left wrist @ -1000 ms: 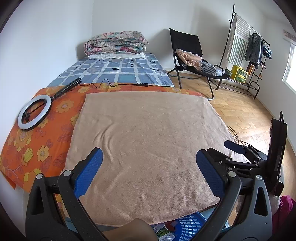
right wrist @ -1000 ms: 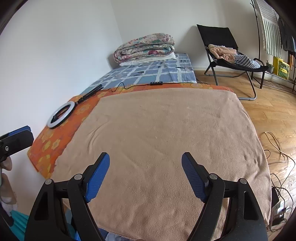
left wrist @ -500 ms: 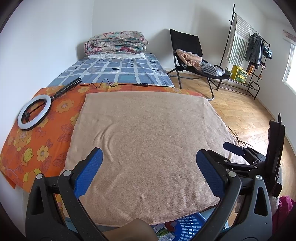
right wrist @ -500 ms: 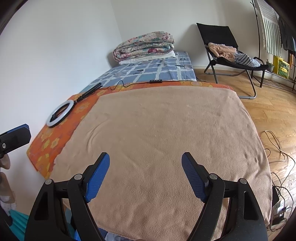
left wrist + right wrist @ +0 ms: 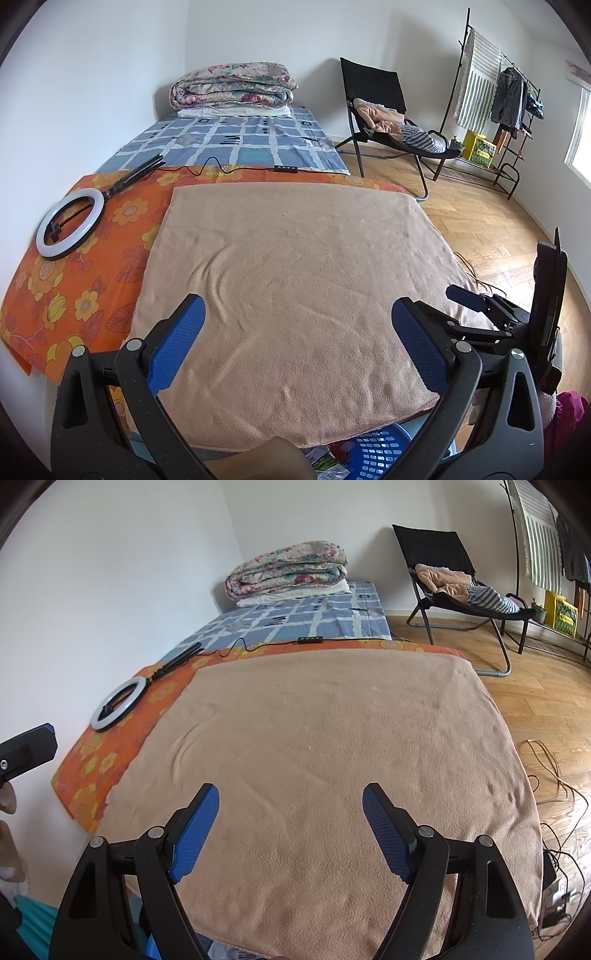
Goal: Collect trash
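- Notably, no trash lies on the tan blanket [image 5: 295, 295] ahead of either set of jaws; it's bare in both views.
- Only trash-like stuff: small packets or wrappers [image 5: 325, 458] below and behind the left jaws, at the frame bottom, next to a blue perforated basket [image 5: 376, 450]; too cropped to tell whether they sit in it or beside it.
- Left gripper [image 5: 295, 354]: jaws spread wide, nothing between them, held above the near blanket edge.
- Right gripper [image 5: 290, 834]: jaws also wide apart, empty, over the same blanket; it shows to the right of the left jaws in the left view.
- Further out: white ring light [image 5: 72, 221] far left of the left jaws on the orange floral sheet [image 5: 92, 266], its cable running ahead; folded quilt [image 5: 232, 85] far ahead on the bed, black chair [image 5: 384, 110] ahead right.
- Step, my read: start or search phase, no pick under way; equally could be done, can't tell.
- Next move likely calls for tilting down and pulling back toward the basket area to find the trash, then lining one pair of jaws over a single piece.
- Risk: thin wrappers slip or bunch in the jaws.
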`<state>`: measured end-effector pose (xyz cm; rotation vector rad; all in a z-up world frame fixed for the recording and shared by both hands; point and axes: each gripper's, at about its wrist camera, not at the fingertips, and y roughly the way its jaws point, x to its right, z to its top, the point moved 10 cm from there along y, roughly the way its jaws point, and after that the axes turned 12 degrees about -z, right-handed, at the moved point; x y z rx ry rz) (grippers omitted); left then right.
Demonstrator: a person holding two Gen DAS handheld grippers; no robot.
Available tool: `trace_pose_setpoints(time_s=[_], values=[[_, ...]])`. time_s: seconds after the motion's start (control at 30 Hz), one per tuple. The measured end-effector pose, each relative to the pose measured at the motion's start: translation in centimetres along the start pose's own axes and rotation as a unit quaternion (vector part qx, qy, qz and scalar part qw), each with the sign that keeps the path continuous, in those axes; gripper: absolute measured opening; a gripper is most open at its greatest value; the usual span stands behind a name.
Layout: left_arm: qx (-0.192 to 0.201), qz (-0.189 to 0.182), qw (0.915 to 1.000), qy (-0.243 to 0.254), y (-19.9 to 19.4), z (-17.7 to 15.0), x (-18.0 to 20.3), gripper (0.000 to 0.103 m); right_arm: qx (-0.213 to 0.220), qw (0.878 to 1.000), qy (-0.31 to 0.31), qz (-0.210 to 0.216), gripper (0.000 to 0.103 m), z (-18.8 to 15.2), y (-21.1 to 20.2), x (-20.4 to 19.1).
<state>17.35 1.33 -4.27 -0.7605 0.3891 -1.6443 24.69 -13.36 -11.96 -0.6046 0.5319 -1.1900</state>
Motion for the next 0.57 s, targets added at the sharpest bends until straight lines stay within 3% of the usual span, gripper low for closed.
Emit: trace_pose_setpoints(time_s=[0.57], values=[[0.011,0.008,0.9999,0.002,-0.46,0.35,-0.60,0.103,-0.002,1.000,-0.004,-0.004,0.080,-0.59,0.19,0.45]])
